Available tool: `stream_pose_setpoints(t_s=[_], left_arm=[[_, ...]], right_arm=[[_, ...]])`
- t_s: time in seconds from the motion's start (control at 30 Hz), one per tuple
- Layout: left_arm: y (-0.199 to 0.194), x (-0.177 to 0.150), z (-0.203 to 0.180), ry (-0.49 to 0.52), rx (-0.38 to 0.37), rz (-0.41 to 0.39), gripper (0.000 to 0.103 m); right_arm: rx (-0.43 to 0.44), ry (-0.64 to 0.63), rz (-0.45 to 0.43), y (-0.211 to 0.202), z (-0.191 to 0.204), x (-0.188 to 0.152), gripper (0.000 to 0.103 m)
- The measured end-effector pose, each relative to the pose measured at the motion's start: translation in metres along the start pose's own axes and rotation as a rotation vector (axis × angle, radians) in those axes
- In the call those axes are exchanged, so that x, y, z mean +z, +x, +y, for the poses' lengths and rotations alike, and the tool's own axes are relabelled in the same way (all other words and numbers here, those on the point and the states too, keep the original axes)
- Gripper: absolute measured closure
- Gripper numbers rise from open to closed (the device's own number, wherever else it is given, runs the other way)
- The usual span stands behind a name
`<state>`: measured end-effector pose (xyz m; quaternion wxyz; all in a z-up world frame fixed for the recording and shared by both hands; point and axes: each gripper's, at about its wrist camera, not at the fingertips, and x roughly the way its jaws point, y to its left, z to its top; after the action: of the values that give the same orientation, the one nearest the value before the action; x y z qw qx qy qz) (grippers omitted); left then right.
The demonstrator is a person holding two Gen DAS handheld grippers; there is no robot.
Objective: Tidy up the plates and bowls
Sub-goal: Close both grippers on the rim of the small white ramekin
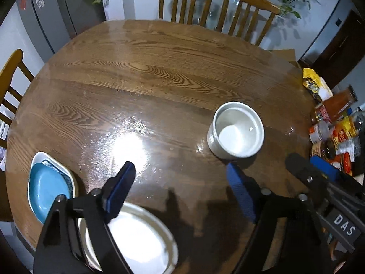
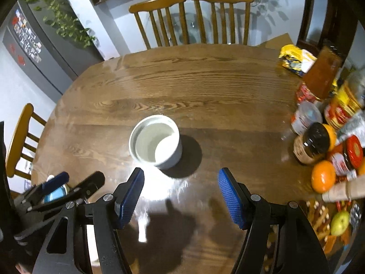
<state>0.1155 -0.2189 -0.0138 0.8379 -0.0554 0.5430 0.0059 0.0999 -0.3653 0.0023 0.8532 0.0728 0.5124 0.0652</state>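
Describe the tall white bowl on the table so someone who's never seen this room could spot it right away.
On the round wooden table, look to the open middle, just beyond the right gripper. The white bowl stands there alone, upright and empty. Unlike the flat white plate and the blue dish at the table's near-left edge, it is deep and straight-walled.

Round glossy wooden bench (image 1: pixel 159 73), white straight-sided bowl (image 1: pixel 236 130) right of centre, stacked blue and white plates (image 1: pixel 49 186) lower left, white plate (image 1: pixel 136 239) bottom, jars and packets (image 1: pixel 335 127) along right edge
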Motion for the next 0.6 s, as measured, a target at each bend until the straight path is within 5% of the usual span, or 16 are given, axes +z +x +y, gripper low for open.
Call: stream_pose_setpoints(t_s=[0.6], left_arm=[[0.053,0.021,-0.026,0.041,0.077,0.064,0.066]], right_arm=[[0.087,0.011,0.147,0.084,-0.011,0.036,0.071]])
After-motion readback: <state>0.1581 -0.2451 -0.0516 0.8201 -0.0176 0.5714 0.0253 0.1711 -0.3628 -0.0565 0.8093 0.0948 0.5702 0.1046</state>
